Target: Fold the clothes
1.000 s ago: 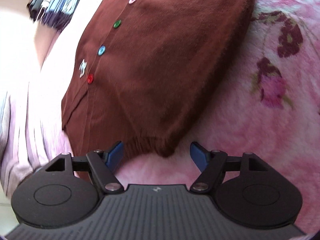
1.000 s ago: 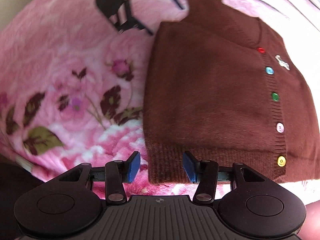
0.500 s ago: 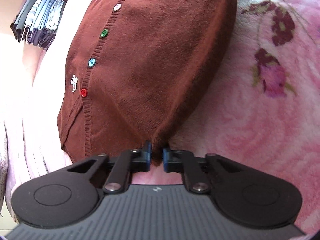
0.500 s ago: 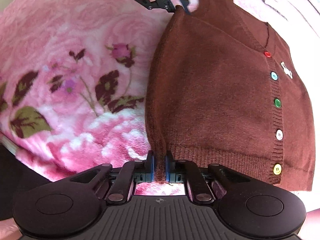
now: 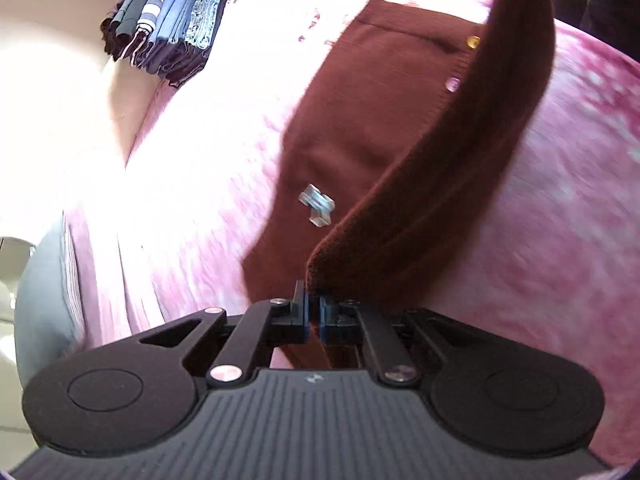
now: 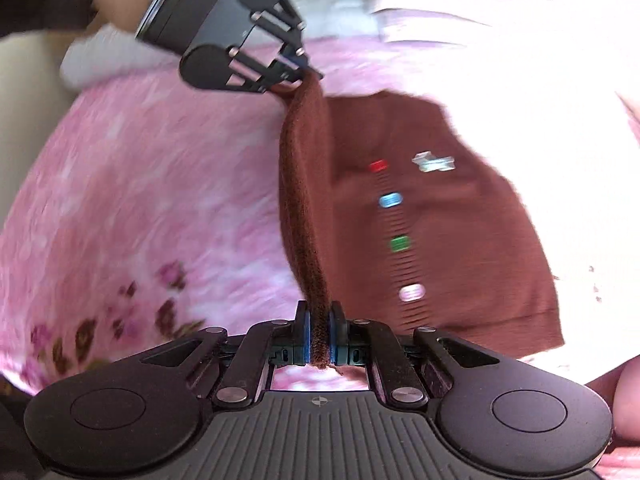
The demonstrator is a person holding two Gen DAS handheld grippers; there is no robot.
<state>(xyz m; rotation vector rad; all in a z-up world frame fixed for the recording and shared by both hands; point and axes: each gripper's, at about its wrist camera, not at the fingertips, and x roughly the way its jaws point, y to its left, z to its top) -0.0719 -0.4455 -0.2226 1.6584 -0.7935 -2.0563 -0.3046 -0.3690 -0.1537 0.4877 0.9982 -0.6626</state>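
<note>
A brown knit cardigan (image 6: 440,240) with coloured buttons lies on a pink floral blanket (image 6: 140,220). My left gripper (image 5: 313,312) is shut on the cardigan's near corner (image 5: 420,208); it also shows in the right wrist view (image 6: 298,74), holding the far end of the lifted edge. My right gripper (image 6: 318,336) is shut on the other corner of that edge. The edge hangs raised between the two grippers above the rest of the cardigan, which stays flat.
A stack of folded blue and striped clothes (image 5: 168,28) sits at the far left of the bed. A grey pillow (image 5: 44,304) lies at the left edge. The pink blanket (image 5: 560,240) spreads right of the cardigan.
Both grippers, shut on the cardigan's side edge, have lifted it off the blanket and swung it up over the button side. The views are motion-blurred.
</note>
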